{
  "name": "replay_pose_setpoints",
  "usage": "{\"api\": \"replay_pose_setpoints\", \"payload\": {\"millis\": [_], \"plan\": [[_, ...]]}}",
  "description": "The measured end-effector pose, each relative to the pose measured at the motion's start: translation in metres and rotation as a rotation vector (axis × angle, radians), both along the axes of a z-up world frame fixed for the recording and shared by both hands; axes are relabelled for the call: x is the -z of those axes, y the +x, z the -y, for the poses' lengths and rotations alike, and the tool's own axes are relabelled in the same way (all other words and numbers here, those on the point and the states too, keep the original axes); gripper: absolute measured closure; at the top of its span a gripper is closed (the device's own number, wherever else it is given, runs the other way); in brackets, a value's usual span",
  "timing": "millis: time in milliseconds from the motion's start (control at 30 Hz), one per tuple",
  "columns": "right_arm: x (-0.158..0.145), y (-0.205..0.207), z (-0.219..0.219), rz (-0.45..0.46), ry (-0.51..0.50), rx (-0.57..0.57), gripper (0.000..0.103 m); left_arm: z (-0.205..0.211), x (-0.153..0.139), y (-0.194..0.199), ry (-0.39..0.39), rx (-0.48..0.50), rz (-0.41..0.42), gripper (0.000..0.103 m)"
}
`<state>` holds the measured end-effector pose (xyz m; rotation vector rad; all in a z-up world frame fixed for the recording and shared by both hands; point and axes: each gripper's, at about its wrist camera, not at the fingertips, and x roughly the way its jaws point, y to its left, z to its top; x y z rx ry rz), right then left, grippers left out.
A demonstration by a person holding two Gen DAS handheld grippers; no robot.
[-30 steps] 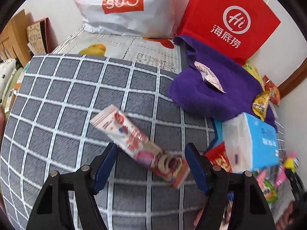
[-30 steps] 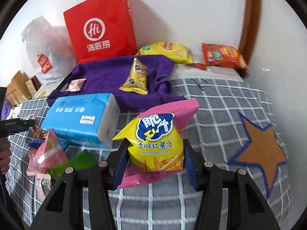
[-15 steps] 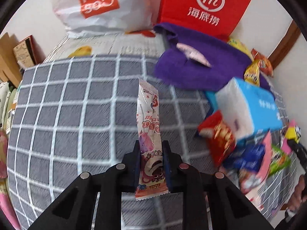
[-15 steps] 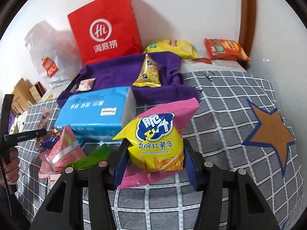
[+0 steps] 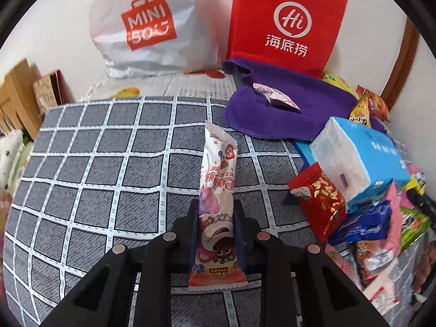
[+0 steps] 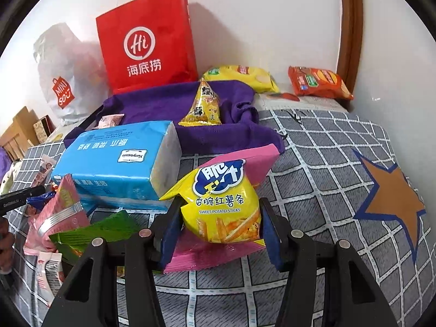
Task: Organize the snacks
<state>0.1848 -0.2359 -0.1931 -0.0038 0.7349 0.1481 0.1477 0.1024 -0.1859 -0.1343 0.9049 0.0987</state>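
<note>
My left gripper [image 5: 215, 212] is shut on a long pink-and-white snack bar wrapper [image 5: 218, 174] and holds it upright above the grey checked cover [image 5: 95, 169]. My right gripper [image 6: 219, 218] is shut on a yellow and pink bag of sweet potato sticks [image 6: 224, 199], held above the cover. A pile of snack packets lies beside a blue tissue pack [image 5: 359, 158]: a red packet [image 5: 318, 199], a blue packet [image 5: 362, 223]. In the right wrist view the tissue pack [image 6: 117, 163] has pink [image 6: 57, 212] and green [image 6: 95, 231] packets in front of it.
A purple towel [image 6: 169, 106] lies at the back with a yellow triangular packet [image 6: 204, 106] and a small pink packet [image 6: 110, 120] on it. A red paper bag [image 6: 147, 49] and a white plastic bag [image 5: 144, 24] stand against the wall. Yellow [image 6: 242, 76] and orange [image 6: 318, 81] chip bags lie far right.
My left gripper has closed on the snack bar, which lay flat between the open fingers a second ago, and lifted it upright. The right gripper has kept its bag and drifted slightly.
</note>
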Motion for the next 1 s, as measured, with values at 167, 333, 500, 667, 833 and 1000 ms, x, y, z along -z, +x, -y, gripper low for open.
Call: {"api": "replay_pose_setpoints", "payload": {"millis": [167, 333, 500, 667, 833, 1000], "plan": [[0.001, -0.002, 0.000, 0.009, 0.005, -0.004, 0.049, -0.010, -0.001, 0.005, -0.050, -0.005, 0.010, 0.081], [0.007, 0.008, 0.007, -0.045, 0.075, -0.029, 0.048, -0.016, -0.002, 0.004, -0.104, -0.014, 0.021, 0.081], [0.010, 0.010, 0.011, -0.068, 0.107, -0.018, 0.047, -0.012, -0.004, 0.003, -0.078, -0.015, 0.014, 0.081], [0.011, 0.011, 0.006, -0.077, 0.078, -0.019, 0.045, -0.010, -0.004, 0.004, -0.068, -0.001, 0.009, 0.082], [0.009, 0.011, 0.008, -0.083, 0.089, -0.020, 0.045, -0.009, -0.005, 0.005, -0.064, 0.003, 0.006, 0.082], [0.011, 0.011, 0.010, -0.088, 0.108, -0.026, 0.045, -0.013, -0.004, 0.004, -0.091, 0.005, 0.014, 0.082]]}}
